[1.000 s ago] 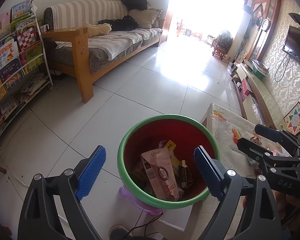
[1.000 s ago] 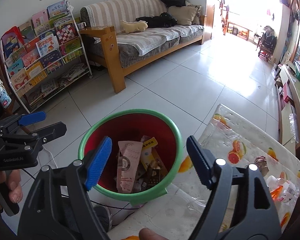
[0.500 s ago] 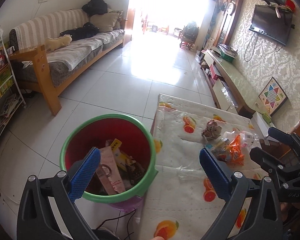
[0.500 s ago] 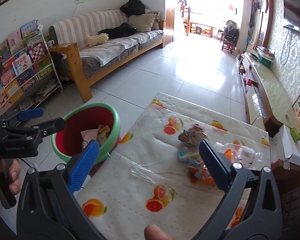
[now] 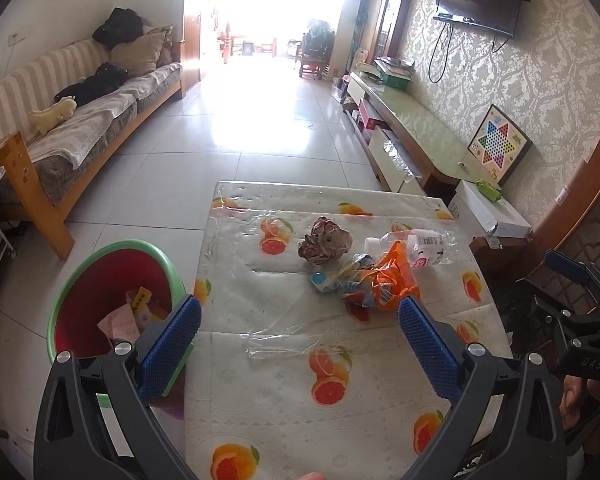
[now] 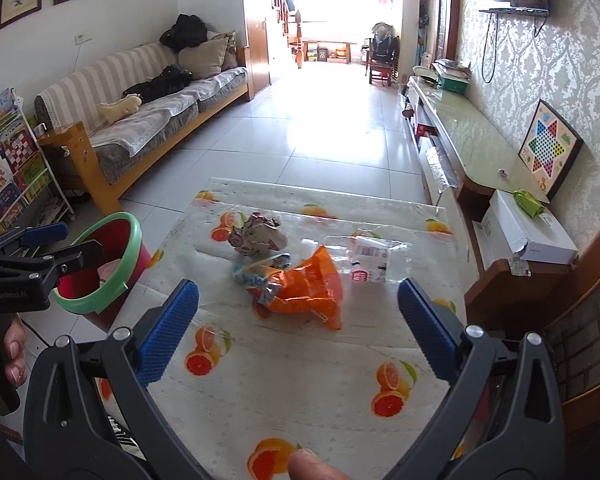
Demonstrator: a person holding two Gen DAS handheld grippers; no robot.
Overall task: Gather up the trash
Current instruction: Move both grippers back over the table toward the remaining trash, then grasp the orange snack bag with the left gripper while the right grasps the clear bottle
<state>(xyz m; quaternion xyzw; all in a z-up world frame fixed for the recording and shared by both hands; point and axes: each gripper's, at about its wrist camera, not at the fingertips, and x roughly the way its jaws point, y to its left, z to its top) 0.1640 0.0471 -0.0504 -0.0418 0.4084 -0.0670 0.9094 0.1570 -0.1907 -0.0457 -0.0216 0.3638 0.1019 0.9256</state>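
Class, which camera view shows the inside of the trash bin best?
The left wrist view: it looks down into the trash bin, showing wrappers inside. The right wrist view shows the bin side-on, its mouth mostly hidden behind the left gripper.

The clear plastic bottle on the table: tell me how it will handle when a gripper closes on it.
The clear plastic bottle lies on its side and looks crumpled and empty, so it is probably very light and will likely buckle under the pads. Its smooth, glossy wall may slip. Being dented and resting against the orange wrapper, it seems unlikely to roll far if nudged.
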